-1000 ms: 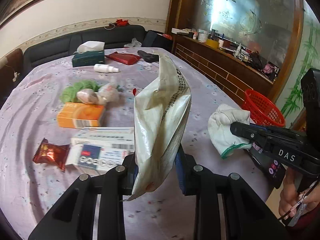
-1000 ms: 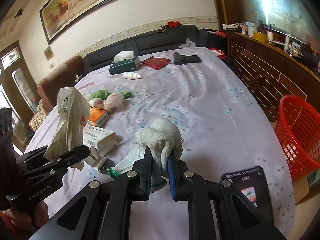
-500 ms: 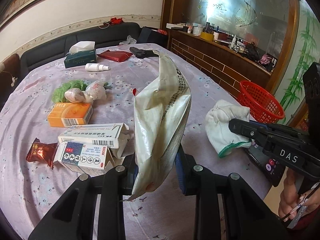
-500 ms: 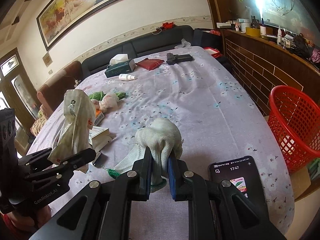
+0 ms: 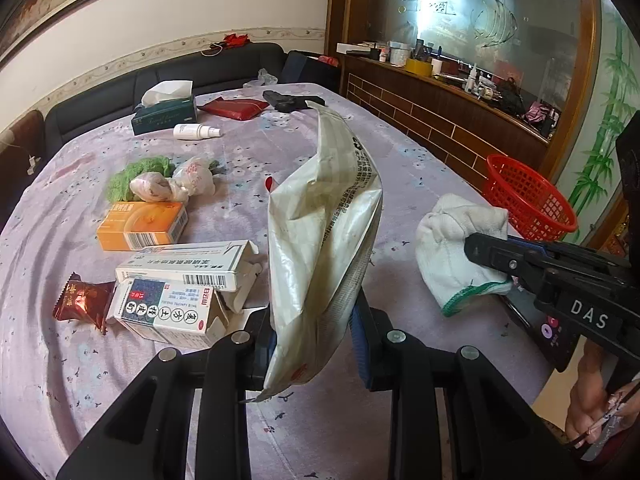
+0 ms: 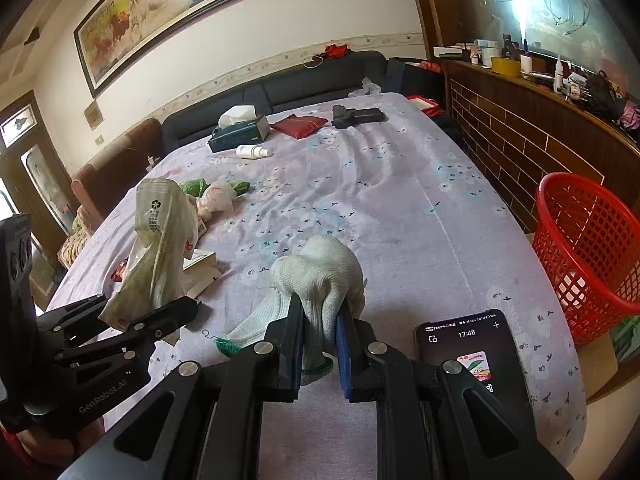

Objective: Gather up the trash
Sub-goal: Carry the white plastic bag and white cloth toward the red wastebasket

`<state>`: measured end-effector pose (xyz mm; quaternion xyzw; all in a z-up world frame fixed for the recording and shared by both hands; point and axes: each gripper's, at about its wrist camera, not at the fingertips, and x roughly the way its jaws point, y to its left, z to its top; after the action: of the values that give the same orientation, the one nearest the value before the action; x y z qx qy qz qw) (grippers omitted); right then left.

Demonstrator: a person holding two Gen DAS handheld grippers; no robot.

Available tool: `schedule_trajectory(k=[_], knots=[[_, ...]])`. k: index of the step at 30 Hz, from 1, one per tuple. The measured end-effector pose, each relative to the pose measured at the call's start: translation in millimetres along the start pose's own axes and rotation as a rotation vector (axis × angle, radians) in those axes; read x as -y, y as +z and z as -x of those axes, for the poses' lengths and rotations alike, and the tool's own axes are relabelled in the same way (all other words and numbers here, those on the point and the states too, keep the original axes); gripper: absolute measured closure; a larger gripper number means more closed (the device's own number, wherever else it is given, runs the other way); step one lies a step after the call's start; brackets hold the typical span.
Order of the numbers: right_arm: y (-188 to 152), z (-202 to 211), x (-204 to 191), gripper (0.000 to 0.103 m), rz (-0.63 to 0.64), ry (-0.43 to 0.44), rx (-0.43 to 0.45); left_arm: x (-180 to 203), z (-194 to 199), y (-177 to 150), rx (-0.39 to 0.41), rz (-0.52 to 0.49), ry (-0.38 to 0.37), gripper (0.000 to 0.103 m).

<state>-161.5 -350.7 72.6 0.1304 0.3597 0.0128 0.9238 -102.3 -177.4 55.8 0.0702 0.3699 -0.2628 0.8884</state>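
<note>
Holding wrapper (image 5: 324,240) clamped in my left gripper (image 5: 314,344) | right gripper (image 6: 320,344) clamped on glove (image 6: 320,276) | basket (image 6: 592,256) beside table (image 6: 400,200)

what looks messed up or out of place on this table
The white medicine box lies with its end flap torn open, stacked crooked on another box. A phone sits at the table's near edge with its screen lit.
</note>
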Motion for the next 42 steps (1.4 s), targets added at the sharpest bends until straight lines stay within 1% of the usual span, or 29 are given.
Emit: schedule_trajectory(k=[42], knots=[[-0.4, -4.7, -0.4, 0.088, 0.002, -0.011, -0.007, -4.1, -5.9, -3.3, -0.014, 0.004, 0.002, 0.075]])
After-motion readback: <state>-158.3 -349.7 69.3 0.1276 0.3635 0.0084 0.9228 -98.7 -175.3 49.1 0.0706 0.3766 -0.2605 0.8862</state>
